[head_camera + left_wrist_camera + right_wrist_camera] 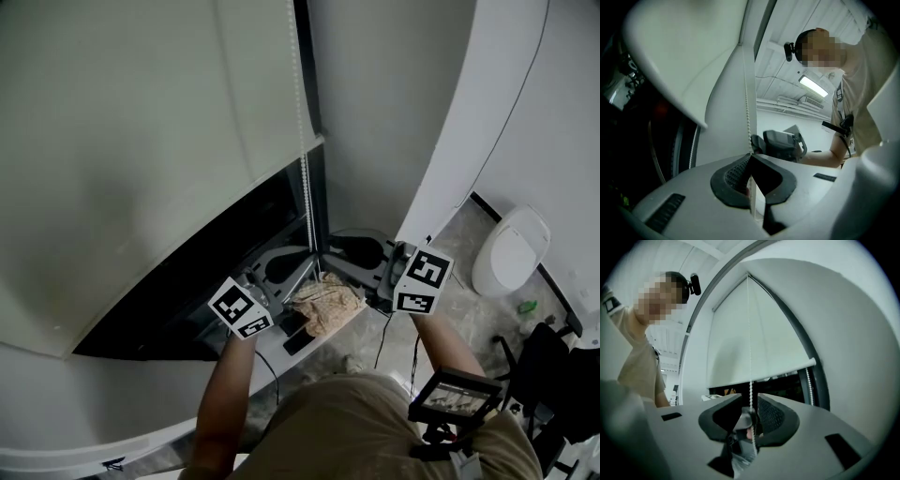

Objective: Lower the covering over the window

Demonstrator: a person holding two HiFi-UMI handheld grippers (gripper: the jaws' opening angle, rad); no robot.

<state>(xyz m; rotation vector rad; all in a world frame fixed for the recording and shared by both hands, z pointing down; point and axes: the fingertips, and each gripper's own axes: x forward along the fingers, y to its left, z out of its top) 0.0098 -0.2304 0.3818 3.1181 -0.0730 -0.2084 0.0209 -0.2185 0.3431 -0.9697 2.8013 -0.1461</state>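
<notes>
Gripping the bead chain (748,117), the left tongs (751,157) are clenched tight on it at the lower middle of the frame. The right tongs (750,401) stand released, with the chain passing between them. The blind (141,141) fills the upper left, its bottom edge partway down the dark window (225,253).

White lidded fixture (511,251) at right; ceiling light (813,86).
</notes>
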